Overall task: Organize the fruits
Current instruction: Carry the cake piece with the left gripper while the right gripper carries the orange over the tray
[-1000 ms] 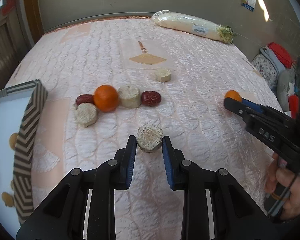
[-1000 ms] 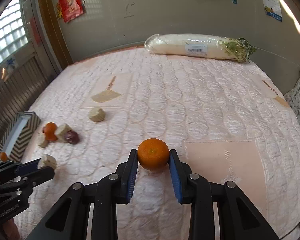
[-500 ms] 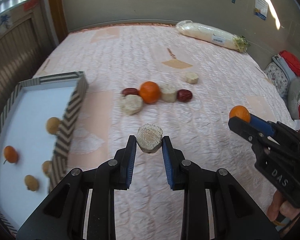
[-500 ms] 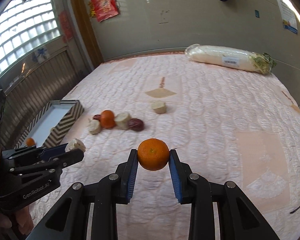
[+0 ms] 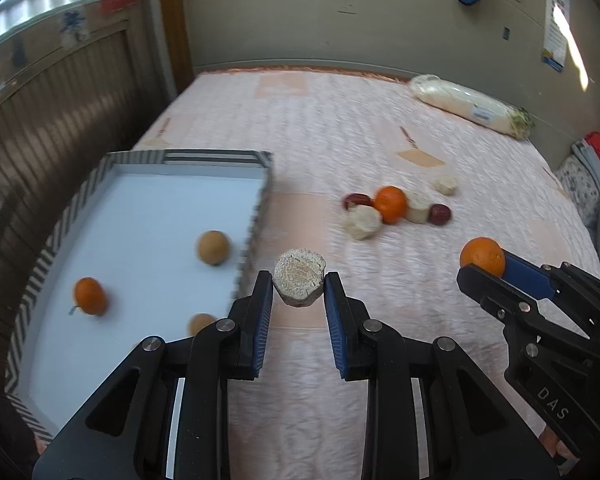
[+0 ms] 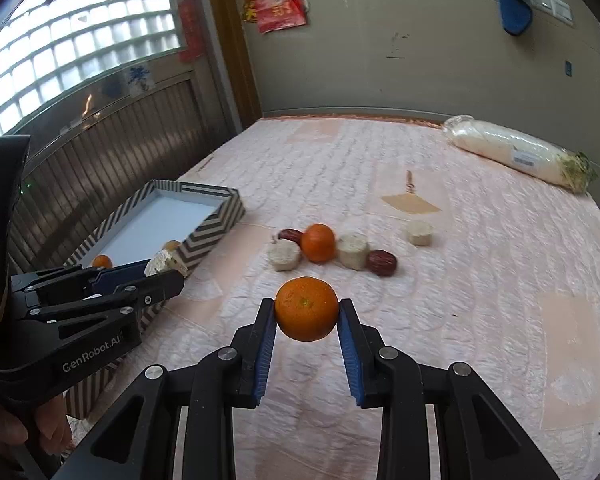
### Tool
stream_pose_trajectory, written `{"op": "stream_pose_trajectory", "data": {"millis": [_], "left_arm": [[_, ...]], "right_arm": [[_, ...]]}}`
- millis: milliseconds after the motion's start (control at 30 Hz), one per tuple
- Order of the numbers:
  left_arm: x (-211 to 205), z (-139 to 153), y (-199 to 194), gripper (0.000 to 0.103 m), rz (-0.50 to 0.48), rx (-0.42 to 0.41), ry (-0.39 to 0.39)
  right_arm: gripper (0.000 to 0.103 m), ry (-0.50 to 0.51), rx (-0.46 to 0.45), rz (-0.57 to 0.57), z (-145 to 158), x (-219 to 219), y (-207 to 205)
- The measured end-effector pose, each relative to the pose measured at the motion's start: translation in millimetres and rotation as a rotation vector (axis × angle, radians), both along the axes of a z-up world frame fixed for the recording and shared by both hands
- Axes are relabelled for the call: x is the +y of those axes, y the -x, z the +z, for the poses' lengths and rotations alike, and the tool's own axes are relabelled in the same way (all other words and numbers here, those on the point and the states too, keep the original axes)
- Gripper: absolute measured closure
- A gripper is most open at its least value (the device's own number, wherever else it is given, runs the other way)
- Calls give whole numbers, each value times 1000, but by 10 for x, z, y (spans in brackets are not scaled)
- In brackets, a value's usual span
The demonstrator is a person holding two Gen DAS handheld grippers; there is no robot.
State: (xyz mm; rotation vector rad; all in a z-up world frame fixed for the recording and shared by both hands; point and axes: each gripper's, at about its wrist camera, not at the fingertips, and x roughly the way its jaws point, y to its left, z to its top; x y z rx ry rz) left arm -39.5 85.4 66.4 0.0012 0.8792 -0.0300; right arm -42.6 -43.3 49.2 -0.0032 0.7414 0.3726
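My left gripper (image 5: 298, 292) is shut on a beige round chunk (image 5: 299, 282), held above the bed next to the right wall of the striped tray (image 5: 256, 216). My right gripper (image 6: 306, 314) is shut on an orange (image 6: 306, 308), held above the bed. The tray (image 6: 212, 228) holds an orange (image 5: 89, 296) and brownish round fruits (image 5: 213, 247). A cluster lies on the bed: an orange (image 5: 390, 204), two dark red dates (image 5: 439, 214), and beige chunks (image 5: 364, 222). The same cluster shows in the right wrist view (image 6: 318, 242).
A pink quilted bed cover (image 6: 460, 280) lies under everything. A long wrapped white vegetable (image 6: 516, 152) lies at the far right edge. One separate beige chunk (image 6: 420, 233) sits beyond the cluster. Wood panelling (image 5: 60, 120) runs along the left side. Bags (image 5: 596, 168) stand at the right.
Both grippers have swung left toward the tray, each still holding its item. The tray now fills more of the left wrist view and the cluster has shifted right.
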Motion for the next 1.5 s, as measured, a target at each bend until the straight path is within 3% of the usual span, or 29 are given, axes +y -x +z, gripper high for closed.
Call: {"op": "stream_pose_trajectory", "data": {"millis": [767,1500], "left_arm": [[983,82,-132,77,179,-23,-8],[1303,-210,-652,78,223,95,27]], "right_arm": [[73,77,-20,202,89,1124,-161],[73,84,36,334,-95,1675,-487]]}}
